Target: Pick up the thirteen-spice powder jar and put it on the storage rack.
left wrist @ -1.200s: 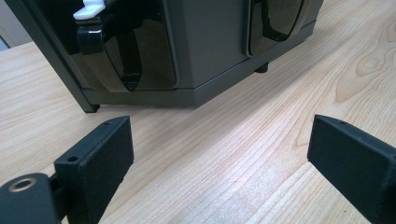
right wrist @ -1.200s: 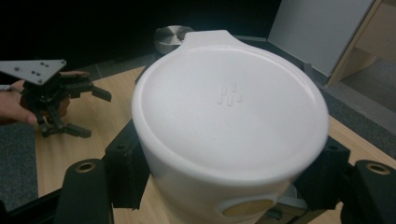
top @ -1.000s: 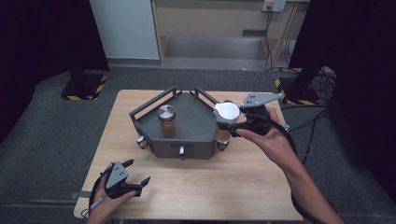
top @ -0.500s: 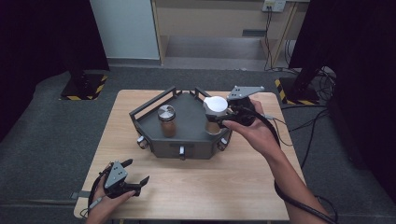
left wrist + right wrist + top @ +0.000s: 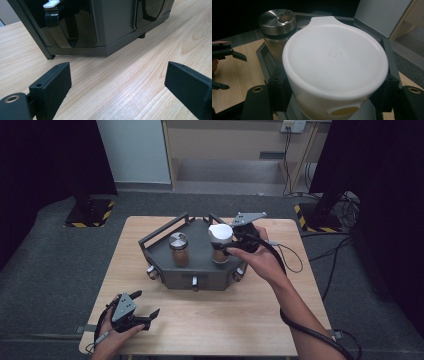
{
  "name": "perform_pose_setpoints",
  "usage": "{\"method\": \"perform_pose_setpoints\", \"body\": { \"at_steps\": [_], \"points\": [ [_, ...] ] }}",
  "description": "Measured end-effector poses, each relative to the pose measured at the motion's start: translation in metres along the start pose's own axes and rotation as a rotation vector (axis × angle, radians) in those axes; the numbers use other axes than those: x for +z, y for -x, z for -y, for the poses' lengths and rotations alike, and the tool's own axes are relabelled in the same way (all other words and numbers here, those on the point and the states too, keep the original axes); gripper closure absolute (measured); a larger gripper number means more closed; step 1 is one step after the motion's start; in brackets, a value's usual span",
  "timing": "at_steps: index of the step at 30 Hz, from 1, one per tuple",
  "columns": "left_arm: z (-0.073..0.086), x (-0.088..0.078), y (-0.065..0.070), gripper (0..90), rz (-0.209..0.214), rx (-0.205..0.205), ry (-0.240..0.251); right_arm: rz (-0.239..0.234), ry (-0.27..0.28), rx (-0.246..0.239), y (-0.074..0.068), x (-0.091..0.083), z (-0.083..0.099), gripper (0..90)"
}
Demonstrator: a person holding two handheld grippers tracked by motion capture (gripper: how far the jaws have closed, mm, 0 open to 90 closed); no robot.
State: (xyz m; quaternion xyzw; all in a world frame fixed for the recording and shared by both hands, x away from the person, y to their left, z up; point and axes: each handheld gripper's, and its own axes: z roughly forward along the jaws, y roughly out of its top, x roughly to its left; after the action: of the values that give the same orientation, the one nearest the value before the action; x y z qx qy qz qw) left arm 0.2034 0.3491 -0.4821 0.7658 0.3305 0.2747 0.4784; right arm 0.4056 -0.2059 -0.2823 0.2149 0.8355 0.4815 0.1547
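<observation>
A dark grey tray (image 5: 163,232) with rails stands on the wooden table (image 5: 240,315). In its left part a spice jar with a metal lid (image 5: 178,249) stands upright, and the right gripper view shows it too (image 5: 277,22). My right gripper (image 5: 226,240) is shut on a white-lidded jar (image 5: 220,233) of brown spice, held low over the tray's right part; I cannot tell whether its base touches. The white lid (image 5: 334,60) sits between the black pads (image 5: 277,93). At the table's near left my left gripper (image 5: 146,303) rests open and holds nothing (image 5: 117,77), its jaws facing the tray's wall (image 5: 112,22).
Small knobs (image 5: 194,282) stick out of the tray's front wall. A cable (image 5: 290,260) trails from the right gripper across the table's right side. Bare wood lies between the tray and the near edge. The left gripper (image 5: 222,50) shows far off in the right gripper view.
My right gripper has carried the white-lidded jar leftward and a little down, from the tray's right edge to over its right part. The left gripper has stayed still.
</observation>
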Motion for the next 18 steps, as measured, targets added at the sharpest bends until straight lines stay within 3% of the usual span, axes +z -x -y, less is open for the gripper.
{"method": "perform_pose_setpoints", "body": {
  "at_steps": [9,18],
  "points": [
    [-0.0016,0.0013,0.0018,6.1,0.004,0.011,-0.007,-0.006,0.001,0.008,0.0025,0.0065,0.0083,31.2],
    [-0.0022,0.0019,0.0027,6.2,0.006,0.016,-0.009,-0.004,-0.014,-0.022,-0.0008,0.0058,0.0057,31.1]
  ]
}}
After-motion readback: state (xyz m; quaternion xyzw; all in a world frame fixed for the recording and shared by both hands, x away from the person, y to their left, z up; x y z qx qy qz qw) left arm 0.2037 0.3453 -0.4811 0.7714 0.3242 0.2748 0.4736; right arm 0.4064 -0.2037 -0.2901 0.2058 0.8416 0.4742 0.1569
